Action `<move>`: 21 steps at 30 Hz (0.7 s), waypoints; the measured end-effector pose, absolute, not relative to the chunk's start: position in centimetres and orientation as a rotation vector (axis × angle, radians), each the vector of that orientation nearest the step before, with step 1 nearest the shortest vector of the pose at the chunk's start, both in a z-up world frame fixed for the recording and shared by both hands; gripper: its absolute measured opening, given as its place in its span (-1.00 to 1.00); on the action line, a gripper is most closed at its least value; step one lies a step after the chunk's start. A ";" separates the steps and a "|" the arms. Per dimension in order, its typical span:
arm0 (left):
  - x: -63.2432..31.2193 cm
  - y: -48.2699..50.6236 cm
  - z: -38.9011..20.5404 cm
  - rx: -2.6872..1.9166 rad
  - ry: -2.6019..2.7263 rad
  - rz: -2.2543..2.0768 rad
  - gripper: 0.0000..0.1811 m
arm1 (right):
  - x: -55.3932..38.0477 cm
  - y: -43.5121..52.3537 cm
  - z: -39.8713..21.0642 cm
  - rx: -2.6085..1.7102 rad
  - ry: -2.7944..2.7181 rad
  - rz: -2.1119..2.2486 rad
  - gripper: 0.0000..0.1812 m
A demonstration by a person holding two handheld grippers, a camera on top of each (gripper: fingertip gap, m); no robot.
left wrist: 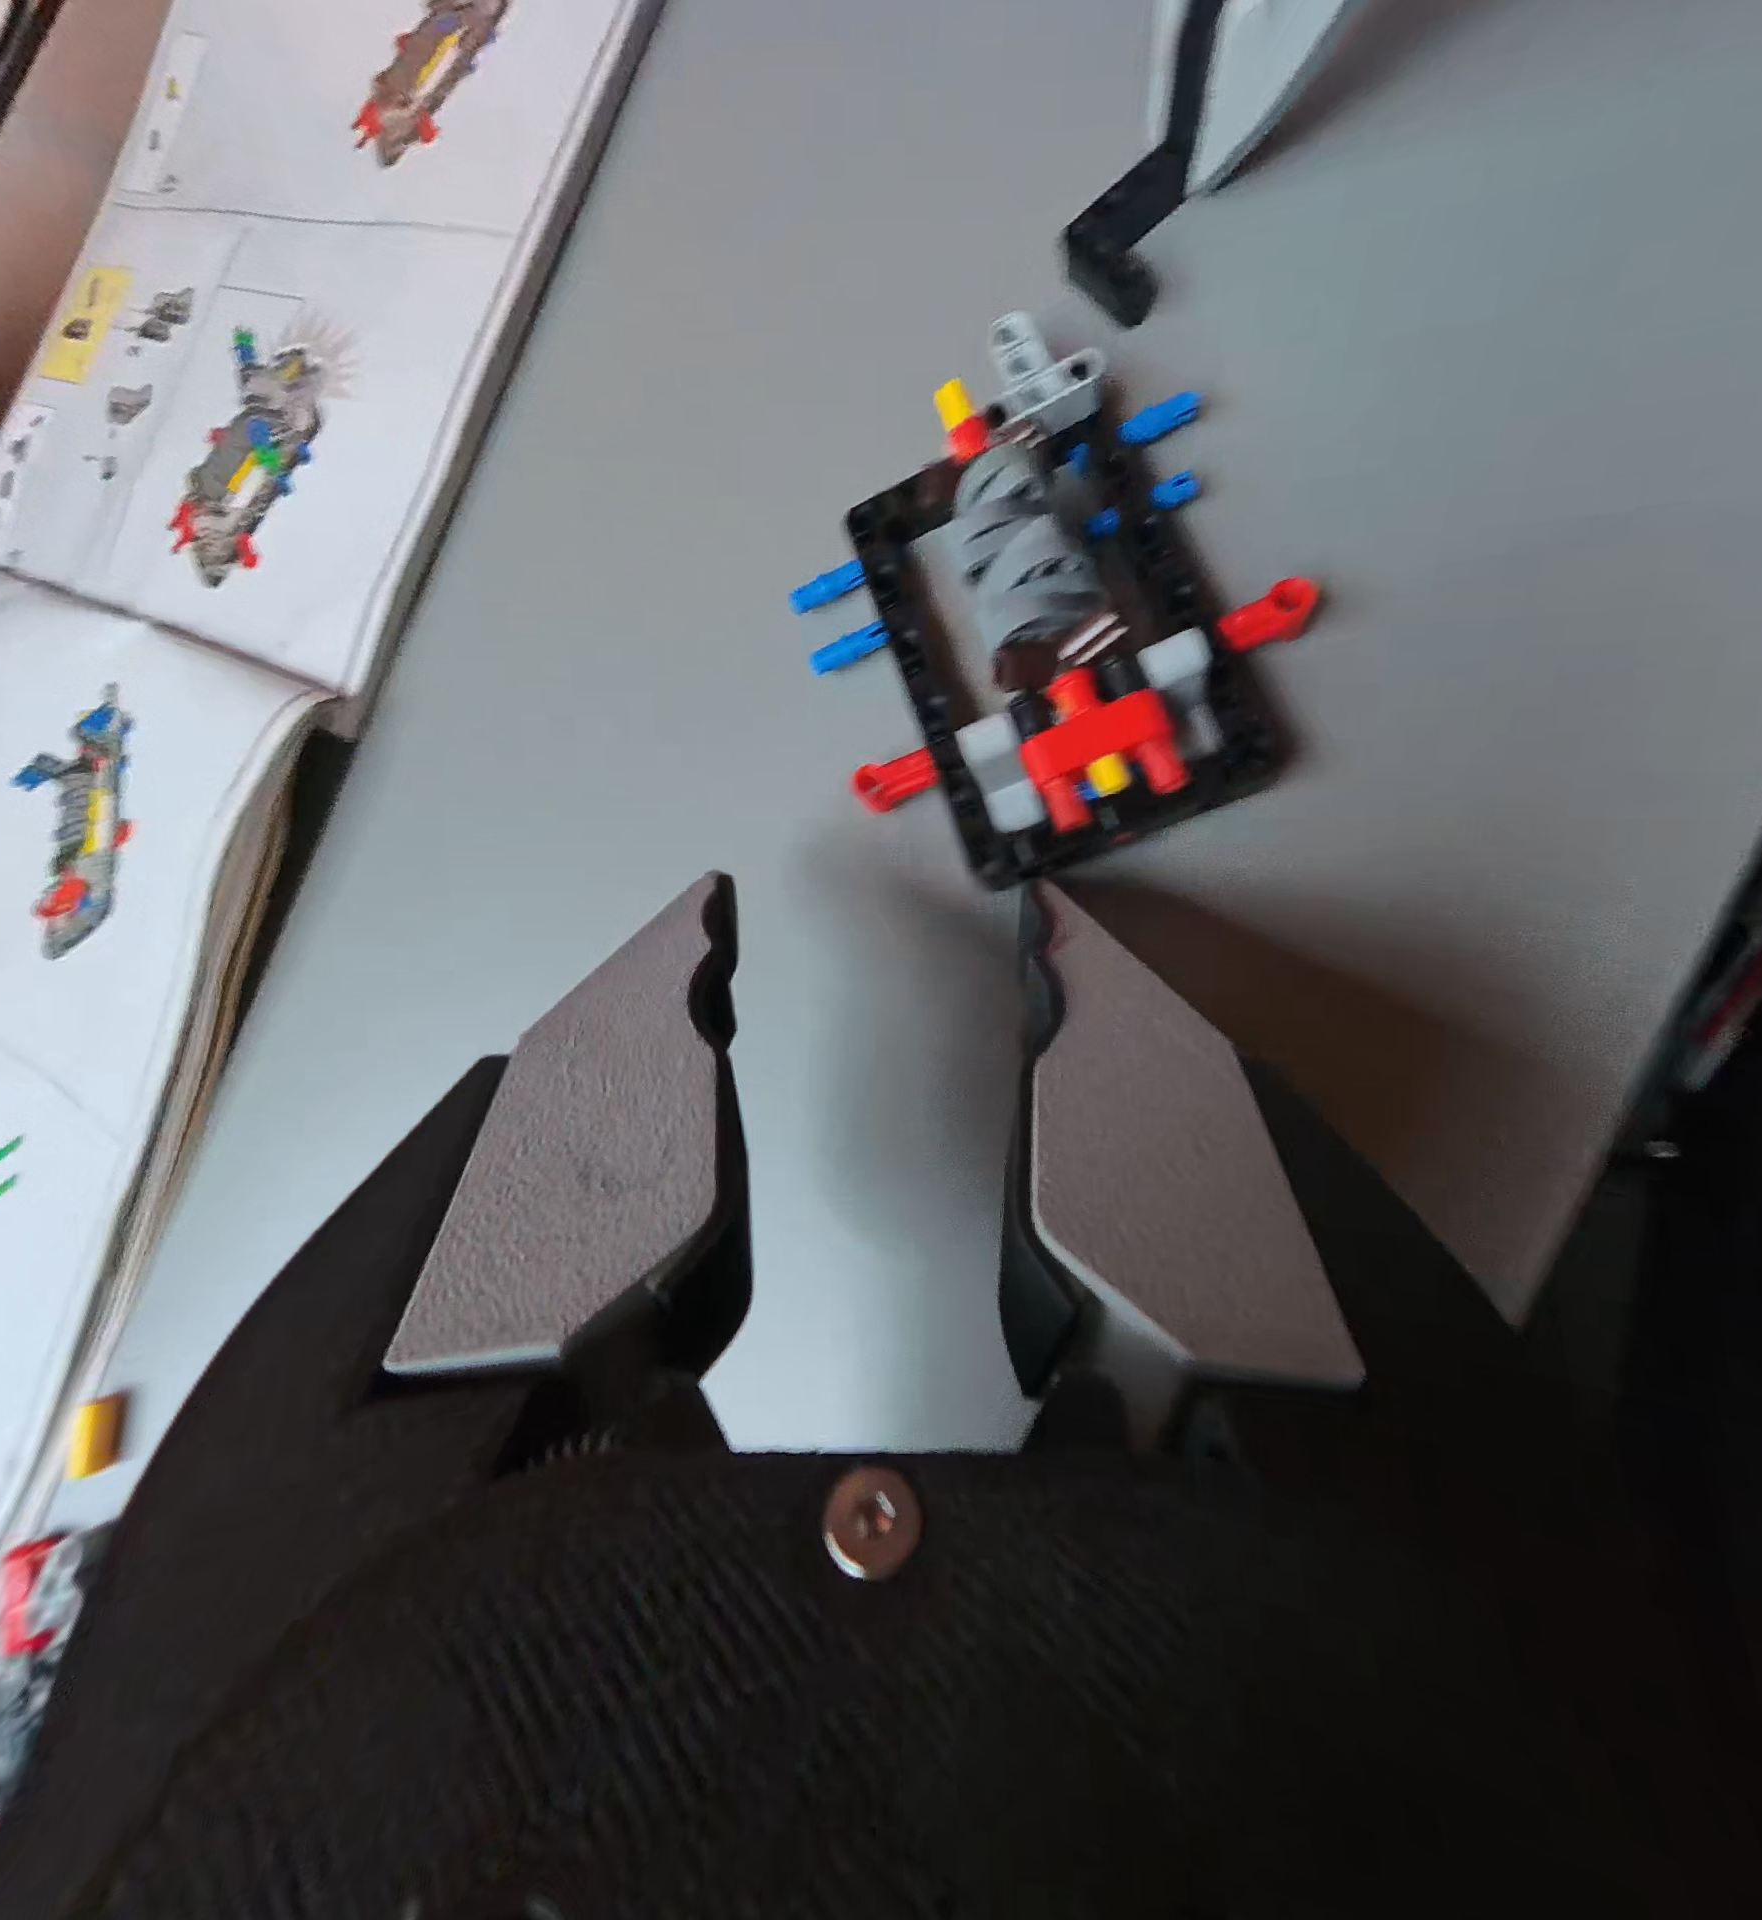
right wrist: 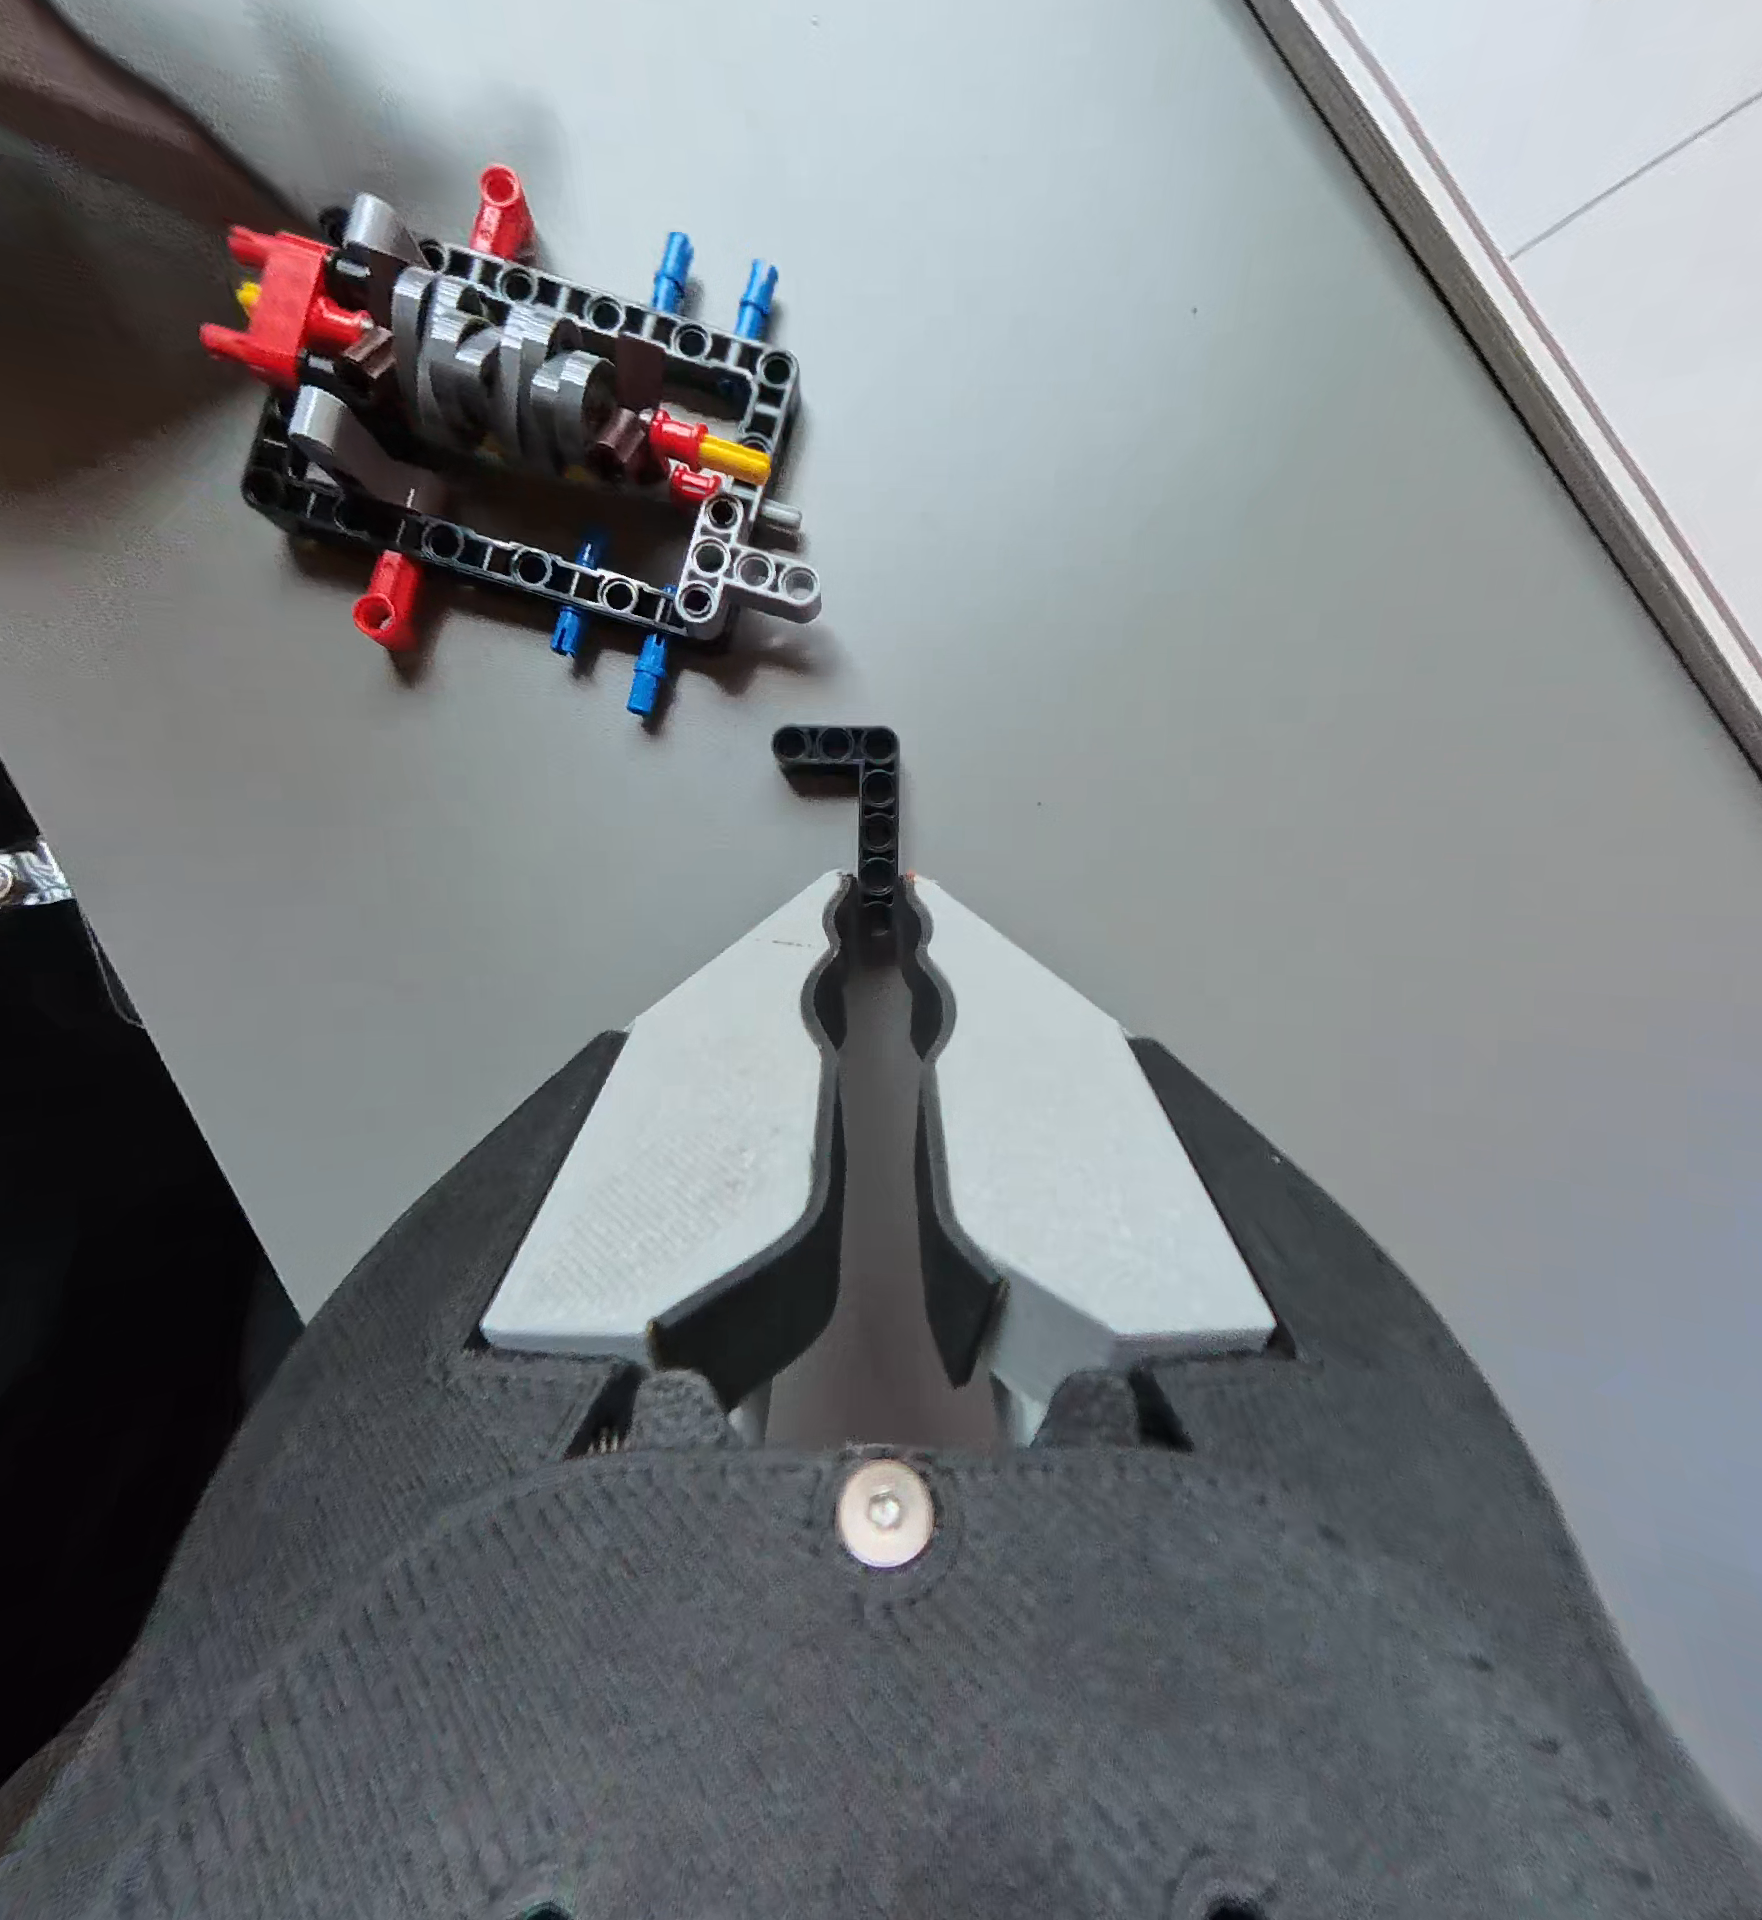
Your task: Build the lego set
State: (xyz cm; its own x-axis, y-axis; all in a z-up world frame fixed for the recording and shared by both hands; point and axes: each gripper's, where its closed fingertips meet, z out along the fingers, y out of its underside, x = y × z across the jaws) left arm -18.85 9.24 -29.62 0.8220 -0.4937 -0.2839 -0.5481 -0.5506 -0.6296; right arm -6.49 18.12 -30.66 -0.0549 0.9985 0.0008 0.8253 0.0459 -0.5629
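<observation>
R gripper [right wrist: 875,883] clamped on black L-beam [right wrist: 864,800], short leg pointing toward frame assy [right wrist: 524,416] on grey table [right wrist: 1168,520]. L gripper [left wrist: 877,904] jaws apart, empty, tips just short of assy. Only L view shows open manual [left wrist: 264,343] w/ pics.
</observation>
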 end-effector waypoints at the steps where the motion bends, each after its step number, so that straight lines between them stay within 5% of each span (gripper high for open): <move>1: -20.3 9.6 -29.6 -2.262 0.735 0.143 -0.43 | -6.4 18.1 -30.7 -1.854 -1.924 0.598 -0.96; 9: -19.8 8.4 -28.8 -2.279 0.604 -0.113 -0.20 | -5.0 20.0 -30.7 -1.890 -1.867 0.584 -0.89; 21: -16.6 7.8 -30.1 -2.270 0.636 -0.131 -0.28 | -4.6 19.6 -30.7 -1.807 -1.906 0.602 -0.78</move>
State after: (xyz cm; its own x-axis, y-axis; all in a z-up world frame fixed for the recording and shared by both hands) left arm -16.57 7.80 -30.12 0.8706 -0.4821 -0.0987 -0.4043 -0.5864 -0.7019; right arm -4.65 19.58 -30.71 -0.0462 0.9987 0.0210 0.8056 0.0496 -0.5904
